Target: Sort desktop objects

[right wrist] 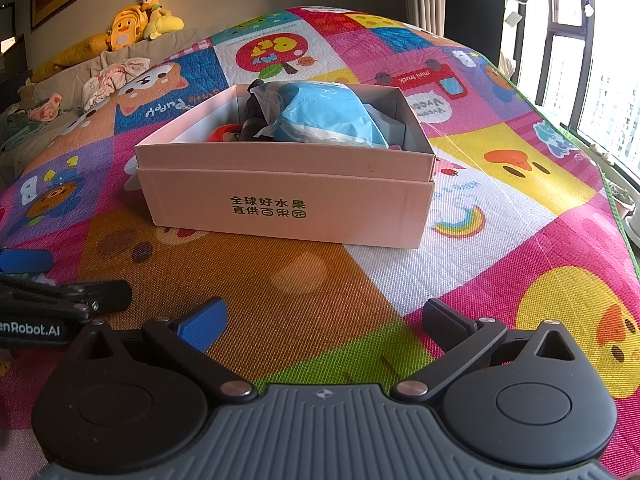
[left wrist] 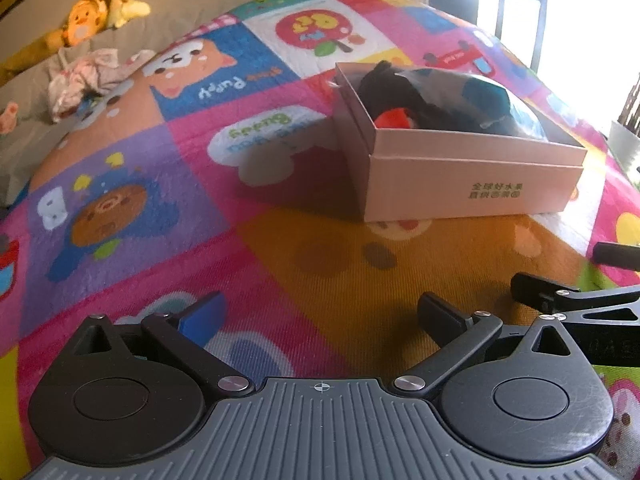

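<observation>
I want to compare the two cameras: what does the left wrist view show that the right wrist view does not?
Only the left wrist view shows the box's left side wall.

Only the right wrist view shows the rainbow patch and the window frame.

Both show the pink box, the blue packet and the red item inside it, the plush toys, and both open grippers, left and right.

Box [right wrist: 288, 196]: pale pink, dark green lettering. Packet [right wrist: 324, 116] inside: light blue and white. Mat [right wrist: 460, 280]: patchwork of pink, orange, yellow, purple cartoon squares. Plush toy [right wrist: 124, 30], upper left: yellow-orange.
</observation>
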Demonstrator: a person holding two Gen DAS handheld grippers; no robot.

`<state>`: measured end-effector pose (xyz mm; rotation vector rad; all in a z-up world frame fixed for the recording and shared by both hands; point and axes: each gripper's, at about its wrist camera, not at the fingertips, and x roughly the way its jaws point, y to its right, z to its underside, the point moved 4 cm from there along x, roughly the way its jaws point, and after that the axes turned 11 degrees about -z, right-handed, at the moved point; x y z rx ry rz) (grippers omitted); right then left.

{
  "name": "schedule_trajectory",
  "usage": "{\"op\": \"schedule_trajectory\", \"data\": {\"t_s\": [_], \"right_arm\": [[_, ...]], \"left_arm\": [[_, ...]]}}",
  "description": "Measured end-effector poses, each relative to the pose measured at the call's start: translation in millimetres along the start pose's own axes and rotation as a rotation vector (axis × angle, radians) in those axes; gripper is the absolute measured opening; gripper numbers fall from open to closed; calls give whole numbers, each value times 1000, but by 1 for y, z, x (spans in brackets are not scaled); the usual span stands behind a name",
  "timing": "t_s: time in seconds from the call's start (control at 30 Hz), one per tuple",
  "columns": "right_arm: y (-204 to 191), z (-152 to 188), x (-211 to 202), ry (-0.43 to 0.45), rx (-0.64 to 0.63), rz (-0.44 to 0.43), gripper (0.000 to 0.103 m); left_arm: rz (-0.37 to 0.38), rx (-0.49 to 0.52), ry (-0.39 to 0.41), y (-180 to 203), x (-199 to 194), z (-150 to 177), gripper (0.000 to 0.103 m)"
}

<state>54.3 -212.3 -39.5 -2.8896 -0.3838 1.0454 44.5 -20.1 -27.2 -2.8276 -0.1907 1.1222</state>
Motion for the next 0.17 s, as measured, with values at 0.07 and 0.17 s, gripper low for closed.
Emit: {"op": "schedule_trajectory", "data": {"t_s": [0.07, 0.17], "right_arm": [[-2, 0, 1, 0, -1, 1, 103], [-2, 0, 1, 1, 2, -1, 103]], "left_arm": [[-5, 2, 8, 0, -1, 1, 103], [-5, -1, 10, 0, -1, 1, 103]]}}
